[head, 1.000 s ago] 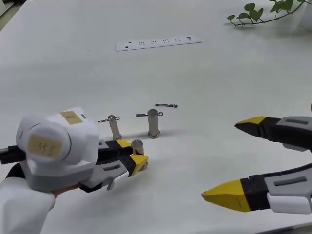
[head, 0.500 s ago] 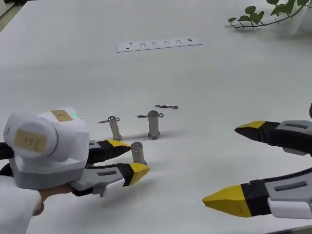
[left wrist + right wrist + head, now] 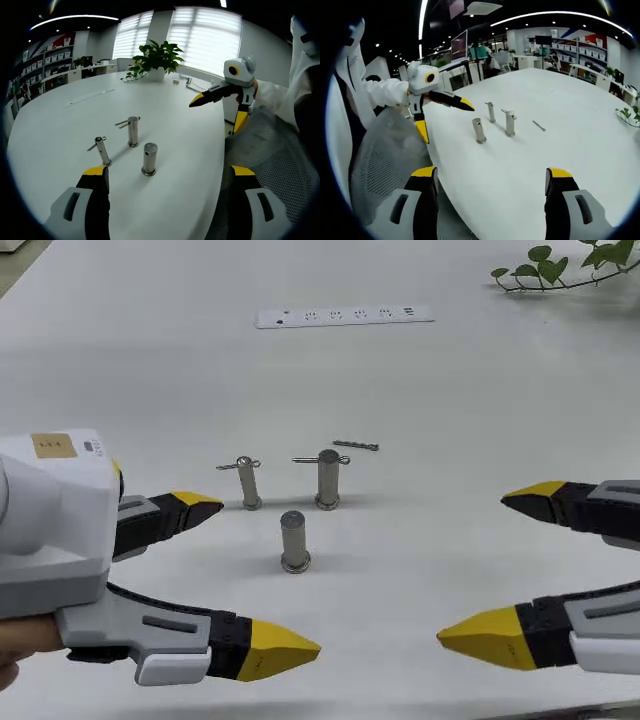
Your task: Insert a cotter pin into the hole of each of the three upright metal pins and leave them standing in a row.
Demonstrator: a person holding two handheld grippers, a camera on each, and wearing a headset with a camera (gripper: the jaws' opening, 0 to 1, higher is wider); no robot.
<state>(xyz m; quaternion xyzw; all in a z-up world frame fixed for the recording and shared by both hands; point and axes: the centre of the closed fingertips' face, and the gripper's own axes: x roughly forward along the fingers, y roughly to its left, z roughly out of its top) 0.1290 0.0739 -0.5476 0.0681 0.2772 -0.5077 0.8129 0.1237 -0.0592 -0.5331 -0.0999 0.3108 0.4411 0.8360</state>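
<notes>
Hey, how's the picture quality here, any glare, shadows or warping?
Head view: even soft light, sharp, a faint shadow beside the front pin. Left gripper view: fisheye bows the table edge; the windows are blown out. Right gripper view: the ceiling light strip bends into an arc.

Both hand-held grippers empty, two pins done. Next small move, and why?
Probably move the right hand-held gripper, open and empty, toward the loose cotter pin lying on the table. The front metal pin stands bare, while the rear left pin and rear right pin already carry theirs; the loose one lies on that gripper's side.
</notes>
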